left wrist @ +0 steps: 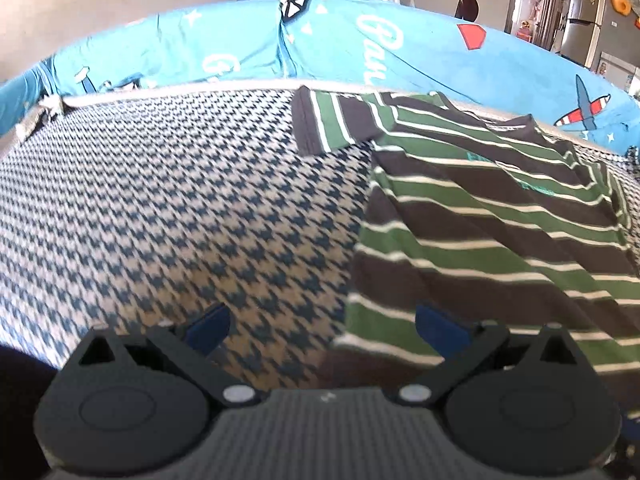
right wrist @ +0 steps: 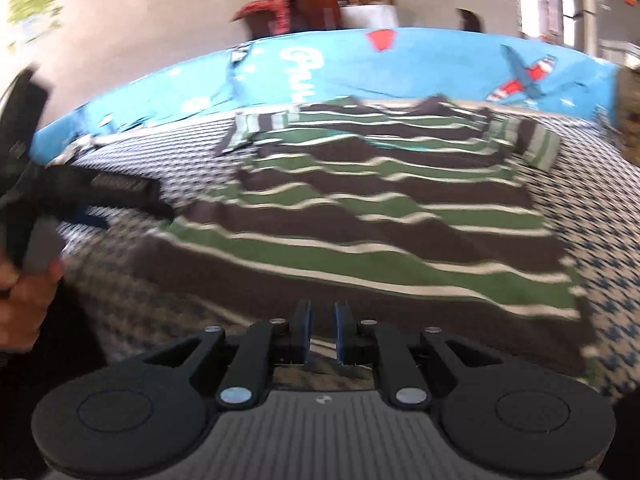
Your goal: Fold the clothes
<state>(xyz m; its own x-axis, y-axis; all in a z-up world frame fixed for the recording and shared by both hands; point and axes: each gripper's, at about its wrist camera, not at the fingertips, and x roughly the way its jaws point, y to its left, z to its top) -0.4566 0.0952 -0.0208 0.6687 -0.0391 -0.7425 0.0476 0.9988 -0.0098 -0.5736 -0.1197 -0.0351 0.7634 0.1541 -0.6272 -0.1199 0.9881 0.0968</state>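
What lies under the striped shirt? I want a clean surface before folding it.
The striped shirt lies spread flat on a houndstooth cover, which shows all around it. The part directly beneath the shirt is covered, so its cleanliness cannot be seen.

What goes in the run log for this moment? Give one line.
stage: pre-fold | striped shirt: spread flat on houndstooth cover | left tool: open, empty | right tool: narrow gap, at hem, empty
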